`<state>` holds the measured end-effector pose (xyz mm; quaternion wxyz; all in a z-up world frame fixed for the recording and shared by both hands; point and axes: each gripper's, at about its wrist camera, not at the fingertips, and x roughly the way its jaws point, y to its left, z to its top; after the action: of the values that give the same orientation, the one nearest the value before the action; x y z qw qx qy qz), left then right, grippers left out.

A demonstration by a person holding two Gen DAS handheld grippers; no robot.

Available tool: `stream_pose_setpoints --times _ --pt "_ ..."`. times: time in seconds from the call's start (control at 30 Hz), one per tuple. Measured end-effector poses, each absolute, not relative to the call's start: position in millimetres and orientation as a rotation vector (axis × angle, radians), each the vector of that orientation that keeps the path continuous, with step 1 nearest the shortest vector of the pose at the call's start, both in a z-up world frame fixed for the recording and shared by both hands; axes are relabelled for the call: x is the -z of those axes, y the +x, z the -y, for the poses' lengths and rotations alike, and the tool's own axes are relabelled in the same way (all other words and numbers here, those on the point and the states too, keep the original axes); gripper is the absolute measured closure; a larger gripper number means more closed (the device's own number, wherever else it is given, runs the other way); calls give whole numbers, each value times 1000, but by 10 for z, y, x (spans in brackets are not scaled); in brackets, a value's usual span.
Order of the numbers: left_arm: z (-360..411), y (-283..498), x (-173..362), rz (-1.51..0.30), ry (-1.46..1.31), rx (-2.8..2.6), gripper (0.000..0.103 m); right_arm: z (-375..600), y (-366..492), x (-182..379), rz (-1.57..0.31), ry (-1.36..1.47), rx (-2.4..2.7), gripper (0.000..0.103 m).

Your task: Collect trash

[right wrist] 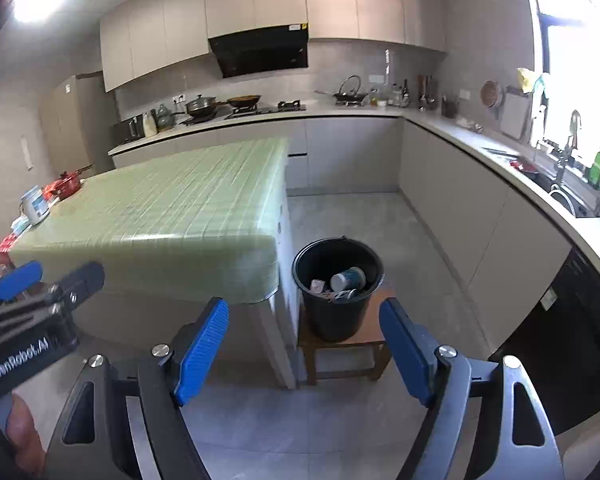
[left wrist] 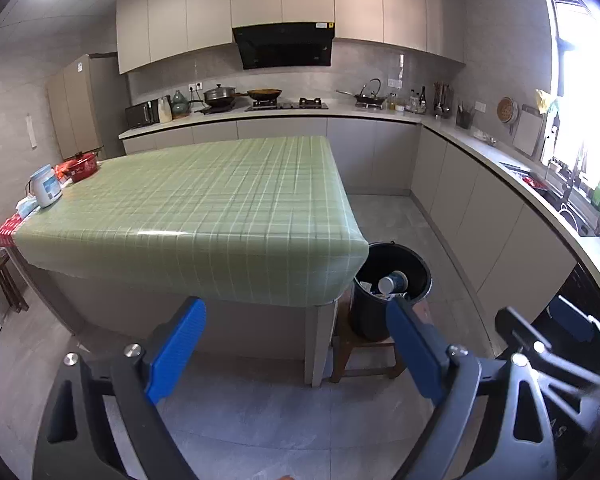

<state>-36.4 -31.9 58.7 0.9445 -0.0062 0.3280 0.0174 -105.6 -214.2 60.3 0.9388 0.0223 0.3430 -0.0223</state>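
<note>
Standing back from the table, both tongs hanging empty: left tongs spread wide with nothing between the blue pads, right tongs likewise parted and bare, seen also at the right edge of the left wrist view. Looking down past the near right corner of the green checked cloth to the black bin, sitting on a low wooden stool just beside the table's corner. Holding trash already: a white-and-blue cup lying on its side atop scraps of wrapper or paper, too small to sort further. Appearing to be between drops, or near the close of the collecting step, judging by the bare middle of the cloth. Remaining on the table, only the far left cluster: a white-and-blue tub, a red pot, some packets at the left edge; not clear whether any of that counts as trash. Next move, if more is to go in: reaching left and far across the cloth, picking one loose piece with tongs opened just past its width, then carrying it right and near, over the bin's rim before letting go. Watching for the stool; knocking the bin would be tipping it.
</note>
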Motion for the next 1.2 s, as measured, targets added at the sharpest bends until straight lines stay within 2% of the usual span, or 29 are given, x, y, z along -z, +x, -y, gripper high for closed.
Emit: stream_pose_setpoints --times 0.5,1.2 --pt "478 -665 -549 -644 4 -61 10 2427 -1240 -780 -673 72 33 23" --pt "510 -703 -543 -649 4 -58 10 2499 -1256 -797 -678 82 19 22"
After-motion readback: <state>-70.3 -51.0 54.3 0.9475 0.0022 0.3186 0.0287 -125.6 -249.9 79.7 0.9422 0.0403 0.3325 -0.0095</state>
